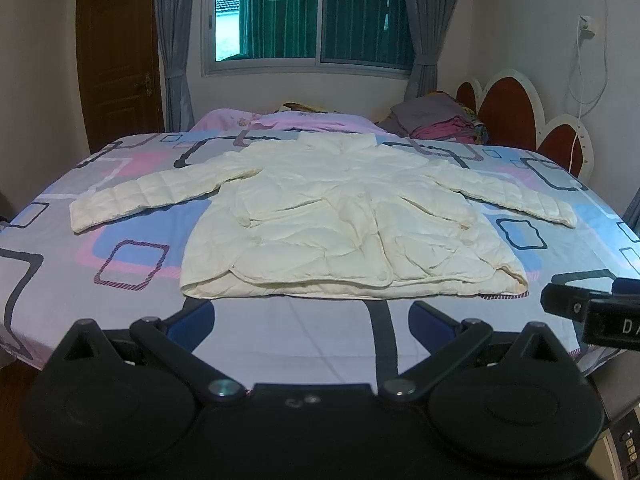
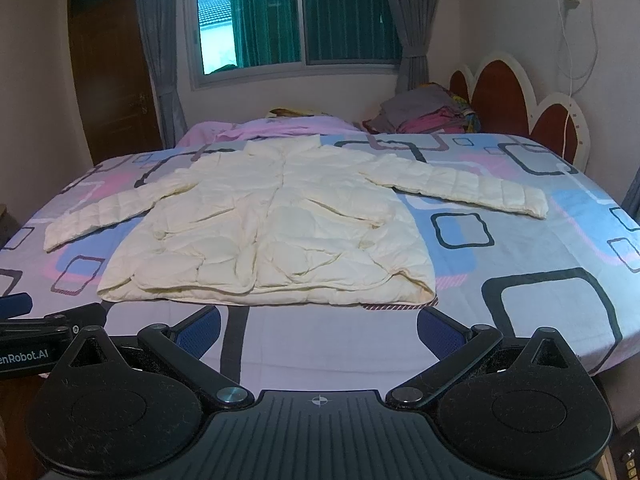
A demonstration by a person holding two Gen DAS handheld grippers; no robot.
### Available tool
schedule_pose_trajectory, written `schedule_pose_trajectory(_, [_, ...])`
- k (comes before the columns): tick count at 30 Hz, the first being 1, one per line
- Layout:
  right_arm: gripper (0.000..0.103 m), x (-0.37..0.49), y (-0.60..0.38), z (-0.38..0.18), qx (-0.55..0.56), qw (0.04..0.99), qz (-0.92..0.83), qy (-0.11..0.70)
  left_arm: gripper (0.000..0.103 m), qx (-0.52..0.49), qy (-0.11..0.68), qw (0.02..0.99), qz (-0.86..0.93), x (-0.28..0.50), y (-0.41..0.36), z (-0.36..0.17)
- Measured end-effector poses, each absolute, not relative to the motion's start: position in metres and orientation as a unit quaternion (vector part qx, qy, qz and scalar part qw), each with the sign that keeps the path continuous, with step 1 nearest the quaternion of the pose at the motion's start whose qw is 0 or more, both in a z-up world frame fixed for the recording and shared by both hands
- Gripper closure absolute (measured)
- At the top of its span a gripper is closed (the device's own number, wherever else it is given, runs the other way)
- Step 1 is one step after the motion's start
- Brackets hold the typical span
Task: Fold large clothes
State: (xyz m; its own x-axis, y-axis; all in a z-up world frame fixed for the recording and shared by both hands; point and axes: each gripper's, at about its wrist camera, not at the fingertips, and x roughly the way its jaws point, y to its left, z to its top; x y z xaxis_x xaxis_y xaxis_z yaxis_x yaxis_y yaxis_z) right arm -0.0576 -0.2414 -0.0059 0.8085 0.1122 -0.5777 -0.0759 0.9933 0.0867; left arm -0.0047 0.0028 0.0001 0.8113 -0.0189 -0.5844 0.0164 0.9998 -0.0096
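Observation:
A cream quilted jacket [image 1: 340, 216] lies flat on the bed, front up, with both sleeves spread out to the sides and its hem toward me. It also shows in the right wrist view [image 2: 272, 224]. My left gripper [image 1: 312, 320] is open and empty, held just short of the hem's middle. My right gripper [image 2: 318, 326] is open and empty, just short of the hem's right part. The right gripper also shows at the right edge of the left wrist view [image 1: 592, 308]. The left gripper shows at the left edge of the right wrist view [image 2: 40, 320].
The bed [image 1: 120, 304] has a sheet with a square pattern. A pink blanket [image 1: 288, 122] and a pile of clothes [image 1: 440, 118] lie at the far side by the headboard [image 1: 520, 120]. A door [image 1: 116, 56] and a window [image 1: 308, 16] stand behind.

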Motion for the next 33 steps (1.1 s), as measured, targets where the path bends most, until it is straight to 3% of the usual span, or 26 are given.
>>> schedule_pose_trajectory(33, [0.000, -0.056, -0.247, -0.005, 0.026, 0.950, 0.049, 0.306, 0.000, -0.002, 0.309, 0.951, -0.011, 0.001, 0.001, -0.005])
